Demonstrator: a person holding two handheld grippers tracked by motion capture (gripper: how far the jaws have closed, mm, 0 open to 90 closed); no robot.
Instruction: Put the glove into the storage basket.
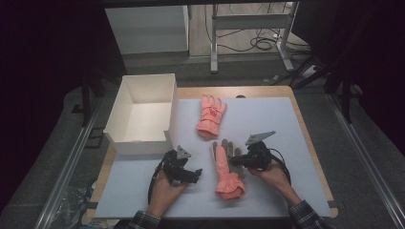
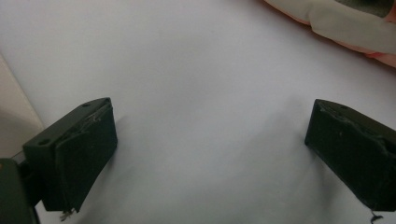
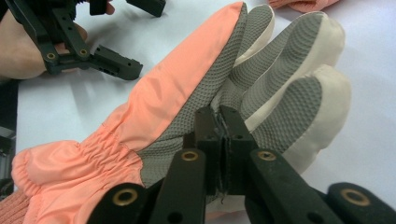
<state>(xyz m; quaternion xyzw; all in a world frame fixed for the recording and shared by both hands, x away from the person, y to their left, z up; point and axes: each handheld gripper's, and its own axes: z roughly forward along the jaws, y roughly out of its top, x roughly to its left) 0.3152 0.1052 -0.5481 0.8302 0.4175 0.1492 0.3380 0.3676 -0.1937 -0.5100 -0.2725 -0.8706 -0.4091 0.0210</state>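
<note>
In the high view, a pale sheet [image 1: 267, 119] covers the bench, and a white open box [image 1: 143, 114] stands at its far left corner. Two orange gloves lie on the sheet. The far glove [image 1: 211, 116] rests just right of the box, back up, fingers pointing away. The near glove [image 1: 226, 168] lies palm up between the two hands, its cuff toward the person. The left claw [image 1: 197, 172] sits low on the sheet just left of this glove, apart from it. The right claw [image 1: 233, 161] reaches the glove's grey palm from the right. At this size, the jaws of either claw are hard to make out.

In the left gripper view, the left claw's two black jaws stand wide apart over bare sheet with nothing between them. A cream fingertip of the near glove is cut off at the top right corner.

In the right gripper view, the right claw's jaws are pressed together on the near glove's grey textured palm. Whether any fabric is caught between them is hidden. The left claw shows at the top left, partly cut off.
</note>
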